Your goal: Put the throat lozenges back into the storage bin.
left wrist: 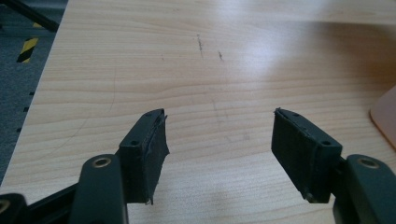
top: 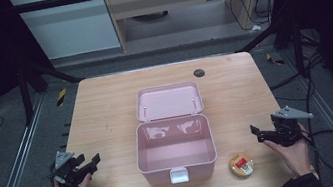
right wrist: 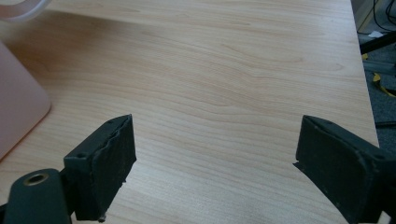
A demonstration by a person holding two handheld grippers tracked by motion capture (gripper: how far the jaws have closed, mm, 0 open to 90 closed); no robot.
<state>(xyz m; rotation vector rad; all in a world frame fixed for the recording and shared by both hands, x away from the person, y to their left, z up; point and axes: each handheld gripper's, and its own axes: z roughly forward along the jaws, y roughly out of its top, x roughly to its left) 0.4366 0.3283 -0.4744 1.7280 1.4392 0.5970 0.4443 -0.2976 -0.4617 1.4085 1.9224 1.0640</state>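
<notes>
Both the left gripper [top: 90,163] and the right gripper [top: 257,133] are resting wide open and empty on the worktop [top: 102,119], well apart from the open pink box [top: 174,145]. The small round tin [top: 241,164] is lying just right of the box, near the front edge. I am judging that the work is only beginning, and the next move is calling for the right gripper to reach it.

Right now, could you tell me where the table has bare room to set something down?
Bare wood lies between the left gripper and the pink box, and between the box and the right gripper. The far corners beside the open lid are free too. It is tighter at the near edge, where the small round tin sits close to the box.
</notes>
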